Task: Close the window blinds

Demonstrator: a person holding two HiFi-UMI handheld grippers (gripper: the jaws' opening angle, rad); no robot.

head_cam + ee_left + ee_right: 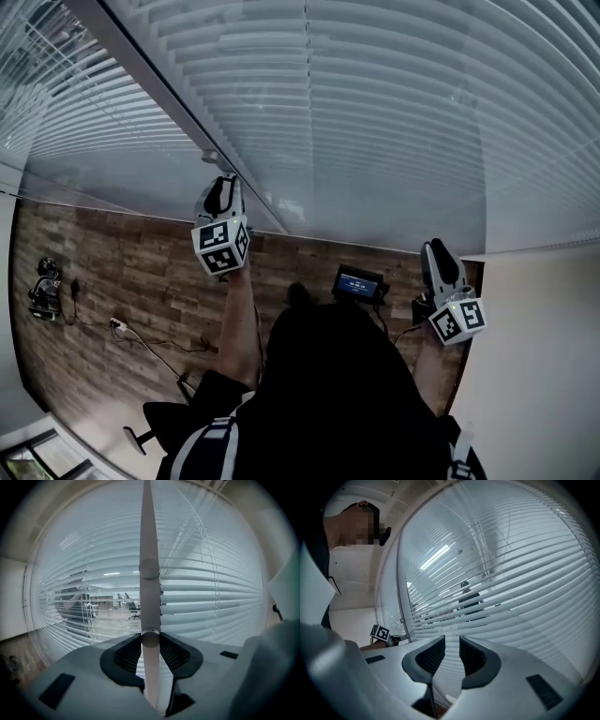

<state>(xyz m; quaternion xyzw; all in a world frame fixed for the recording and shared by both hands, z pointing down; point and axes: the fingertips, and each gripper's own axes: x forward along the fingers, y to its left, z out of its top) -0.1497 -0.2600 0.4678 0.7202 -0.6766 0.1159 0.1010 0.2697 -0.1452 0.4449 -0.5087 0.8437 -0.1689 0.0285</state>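
Observation:
White slatted window blinds [375, 112] fill the upper part of the head view, and both gripper views face them [211, 597] [511, 588]. The slats are tilted partly open; a room shows between them in the left gripper view. A thin white blind wand [149, 606] hangs upright in front of the slats. My left gripper [150, 641] [222, 192] is shut on this wand, with both dark pads pressing its sides. My right gripper [452, 651] [441, 258] is lower and to the right, near the blinds, with a gap between its jaws and nothing in it.
A dark mullion [187, 122] runs diagonally between two blind panels. Below is wood flooring [141, 272] with cables and a power strip [117, 325], a small device with a lit screen [359, 284] and a chair base [141, 436]. A pale wall [534, 356] stands at the right.

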